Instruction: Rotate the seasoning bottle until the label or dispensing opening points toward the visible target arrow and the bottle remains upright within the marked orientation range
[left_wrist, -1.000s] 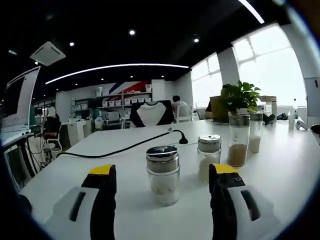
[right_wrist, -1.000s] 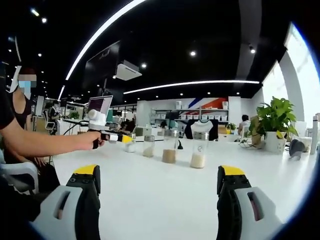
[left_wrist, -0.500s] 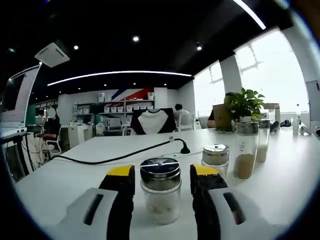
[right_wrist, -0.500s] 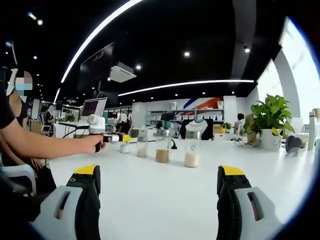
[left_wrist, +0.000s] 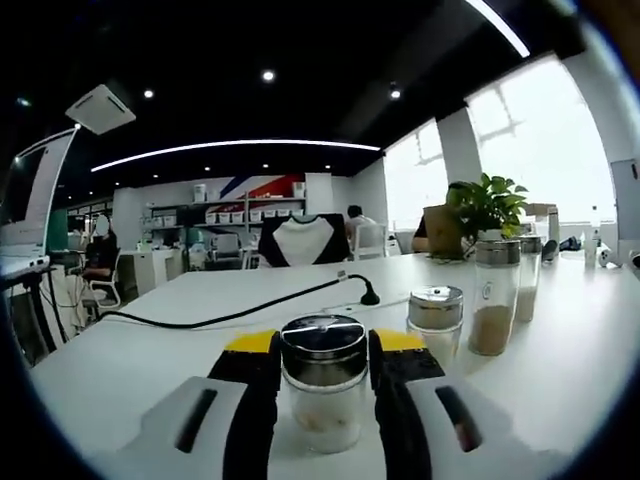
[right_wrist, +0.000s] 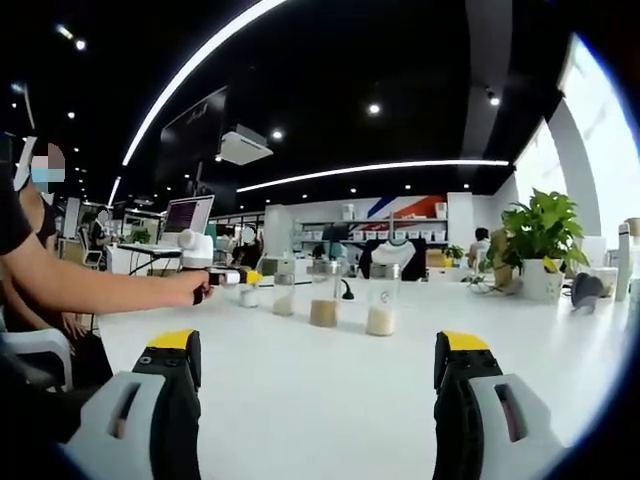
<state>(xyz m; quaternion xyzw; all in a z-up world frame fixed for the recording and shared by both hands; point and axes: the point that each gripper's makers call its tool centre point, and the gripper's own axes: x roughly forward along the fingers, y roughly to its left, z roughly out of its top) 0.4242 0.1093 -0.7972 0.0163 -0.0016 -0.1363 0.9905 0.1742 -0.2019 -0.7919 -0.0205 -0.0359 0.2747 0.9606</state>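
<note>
The left claw (left_wrist: 322, 380) is pinching the seasoning bottle (left_wrist: 322, 382), one jaw against each side of its glass body just under the metal cap, and the bottle stands upright on the white table (left_wrist: 150, 350). No target arrow is visible. The turn is best made slowly about the bottle's own axis, base flat, clear of the second shaker (left_wrist: 435, 318) nearby. The right claw (right_wrist: 318, 385) hangs spread and empty, well apart.

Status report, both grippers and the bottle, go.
Left gripper shut on seasoning bottle, bottle upright on table. Right gripper open, empty. Second shaker close beside; no arrow seen.
</note>
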